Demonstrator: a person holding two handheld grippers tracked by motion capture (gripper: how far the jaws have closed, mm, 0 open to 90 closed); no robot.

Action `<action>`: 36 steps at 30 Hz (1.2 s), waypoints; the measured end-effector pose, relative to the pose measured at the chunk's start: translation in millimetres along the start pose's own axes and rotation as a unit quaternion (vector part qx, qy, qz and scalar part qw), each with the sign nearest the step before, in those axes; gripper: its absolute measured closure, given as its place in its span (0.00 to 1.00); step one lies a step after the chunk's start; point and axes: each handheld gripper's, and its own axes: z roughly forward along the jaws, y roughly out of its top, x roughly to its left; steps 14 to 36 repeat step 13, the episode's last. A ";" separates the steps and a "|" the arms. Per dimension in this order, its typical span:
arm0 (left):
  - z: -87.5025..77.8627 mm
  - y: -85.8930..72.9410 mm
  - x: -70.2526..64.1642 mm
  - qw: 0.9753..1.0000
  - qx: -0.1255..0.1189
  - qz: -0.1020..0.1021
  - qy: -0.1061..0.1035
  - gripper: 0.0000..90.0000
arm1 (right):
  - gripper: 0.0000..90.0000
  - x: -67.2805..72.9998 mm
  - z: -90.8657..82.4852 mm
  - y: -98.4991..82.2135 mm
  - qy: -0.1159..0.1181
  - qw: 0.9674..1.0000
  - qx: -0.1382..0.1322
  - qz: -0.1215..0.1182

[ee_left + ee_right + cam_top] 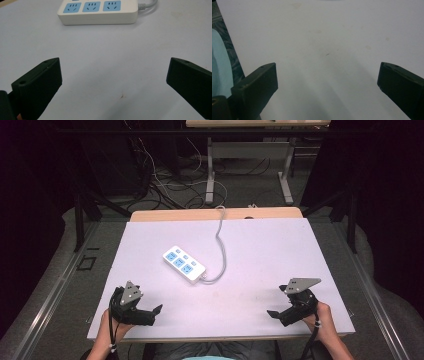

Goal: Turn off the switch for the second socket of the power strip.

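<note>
A white power strip [184,264] with blue sockets lies near the middle of the white table [265,250], its grey cable [221,240] running to the far edge. My left gripper [156,314] rests near the front left of the table, open and empty. In the left gripper view the power strip [98,12] lies ahead of the left gripper [113,80], whose jaws stand wide apart. My right gripper [274,314] sits at the front right, open and empty, pointing left. In the right gripper view the right gripper [327,82] has bare tabletop between its spread jaws.
Beyond the table's far edge, tangled cables [165,185] lie on the floor beside another table's metal legs [210,175]. Metal rails [55,285] run along both sides of the table. A light blue garment [220,67] shows past the table's front edge.
</note>
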 end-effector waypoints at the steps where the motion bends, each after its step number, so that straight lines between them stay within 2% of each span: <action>1: -0.9 -0.3 0.0 1.000 0.000 0.002 0.001 0.00 | 0.03 0.1 0.0 0.0 0.000 1.000 0.000 0.000; 5: -2.2 -2.2 -2.2 1.000 -0.006 -0.002 0.003 0.00 | 0.03 0.6 -0.2 0.1 -0.004 1.000 0.001 0.000; 11: -1.8 -3.1 -2.2 1.000 0.000 0.001 0.000 0.00 | 0.03 0.4 0.0 0.2 0.000 1.000 0.000 -0.001; 12: -2.2 -2.7 -2.0 1.000 0.002 0.002 -0.002 0.00 | 0.03 1.8 -0.6 0.0 -0.001 1.000 0.003 0.007; 36: -2.1 -2.5 -2.1 1.000 0.002 0.003 -0.003 0.00 | 0.03 1.6 -0.7 0.1 -0.002 1.000 0.002 0.004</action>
